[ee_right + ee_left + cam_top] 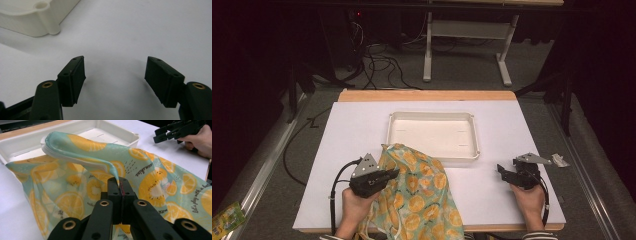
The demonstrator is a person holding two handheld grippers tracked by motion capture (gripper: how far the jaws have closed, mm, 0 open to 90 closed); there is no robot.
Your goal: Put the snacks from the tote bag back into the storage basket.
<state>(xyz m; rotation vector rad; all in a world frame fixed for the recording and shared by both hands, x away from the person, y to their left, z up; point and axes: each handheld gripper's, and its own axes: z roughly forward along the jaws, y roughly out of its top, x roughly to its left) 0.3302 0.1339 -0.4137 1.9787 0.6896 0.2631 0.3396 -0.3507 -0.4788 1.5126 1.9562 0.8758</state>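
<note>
The high view looked forward and down from above the near edge of the tabletop [362, 125], taking in its whole surface and the floor beyond. The left gripper view sat close behind its hand-held gripper [120, 185], facing the white tray [22, 145] across the patterned cloth [75, 192]. The right gripper view hung low over bare tabletop, sharing one tray corner.

One patterned cloth bag [417, 192], one white tray [432, 136], two grippers.
</note>
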